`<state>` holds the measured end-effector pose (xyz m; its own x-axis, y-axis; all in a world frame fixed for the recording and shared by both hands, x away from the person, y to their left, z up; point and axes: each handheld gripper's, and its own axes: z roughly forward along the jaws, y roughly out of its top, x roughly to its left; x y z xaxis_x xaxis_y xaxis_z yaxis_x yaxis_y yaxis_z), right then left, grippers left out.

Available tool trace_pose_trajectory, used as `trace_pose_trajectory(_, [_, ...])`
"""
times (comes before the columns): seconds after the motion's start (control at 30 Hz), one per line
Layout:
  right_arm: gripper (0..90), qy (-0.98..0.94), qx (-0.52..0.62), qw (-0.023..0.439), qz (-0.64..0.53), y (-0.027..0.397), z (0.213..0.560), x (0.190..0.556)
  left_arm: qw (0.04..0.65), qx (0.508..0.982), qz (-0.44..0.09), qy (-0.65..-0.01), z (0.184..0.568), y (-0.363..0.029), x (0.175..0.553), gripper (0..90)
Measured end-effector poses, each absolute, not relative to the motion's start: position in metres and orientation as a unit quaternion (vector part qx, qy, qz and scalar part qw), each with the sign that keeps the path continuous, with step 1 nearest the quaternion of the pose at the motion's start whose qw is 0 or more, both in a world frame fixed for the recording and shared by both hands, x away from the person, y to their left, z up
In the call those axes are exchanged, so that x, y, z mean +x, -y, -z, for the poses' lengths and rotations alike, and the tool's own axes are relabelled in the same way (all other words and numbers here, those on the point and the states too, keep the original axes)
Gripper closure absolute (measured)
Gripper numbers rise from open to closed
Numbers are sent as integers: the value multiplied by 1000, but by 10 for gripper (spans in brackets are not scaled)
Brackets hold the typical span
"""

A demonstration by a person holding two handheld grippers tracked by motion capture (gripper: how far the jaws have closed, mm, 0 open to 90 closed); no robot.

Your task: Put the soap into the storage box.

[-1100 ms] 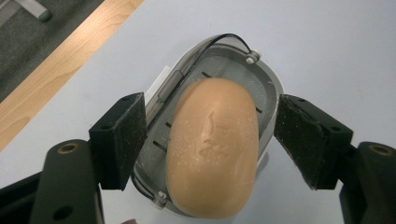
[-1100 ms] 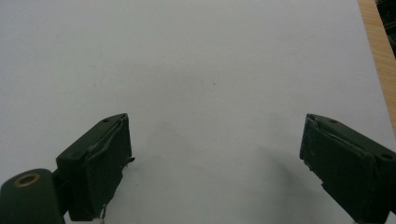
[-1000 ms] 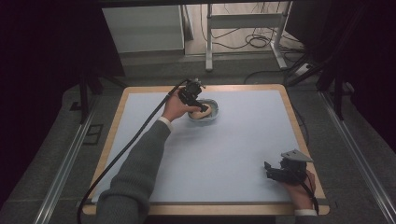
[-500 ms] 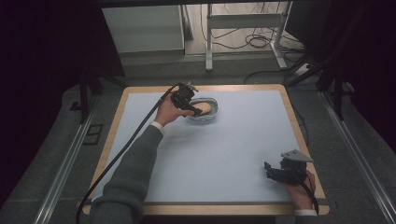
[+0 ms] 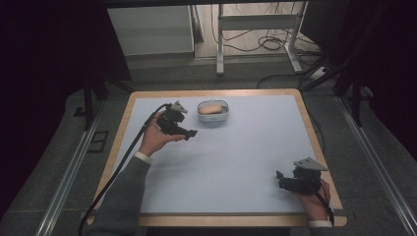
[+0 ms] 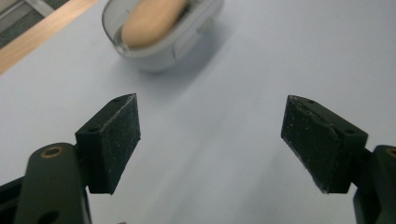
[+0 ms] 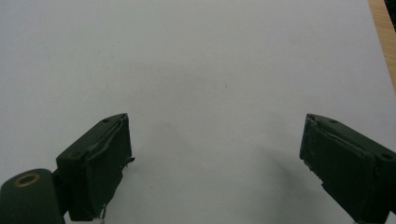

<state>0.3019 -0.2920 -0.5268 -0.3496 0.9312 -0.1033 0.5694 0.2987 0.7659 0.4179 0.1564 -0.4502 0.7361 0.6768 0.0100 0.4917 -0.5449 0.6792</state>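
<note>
The left gripper [image 5: 189, 132] is held above the bench [image 5: 246, 162], just beside a small clear plastic container [image 5: 213, 111] — its fingers [image 6: 114, 142] are spread and have just been opening, with nothing between them. The container stands near the far edge of the bench, and a tan oblong piece that looks like a bread roll [image 5: 211, 108] lies inside it. In the left gripper view the container [image 6: 161, 35] is a little ahead of the fingertips, not touching them. The right gripper [image 5: 281, 181] rests low at the near right corner, well apart from the container — its fingers [image 7: 98, 163] are spread over bare bench surface.
</note>
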Motion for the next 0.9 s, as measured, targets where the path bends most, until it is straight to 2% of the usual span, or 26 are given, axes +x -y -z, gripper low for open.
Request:
trace_pose_trajectory(0.5, [91,-757,492,281,-326,288,525,301,367,831,-128,-398,492,-215,338,175])
trace_pose_trajectory(0.9, [92,-757,492,281,-326,288,525,301,359,827,-104,-421,522,-221,317,165])
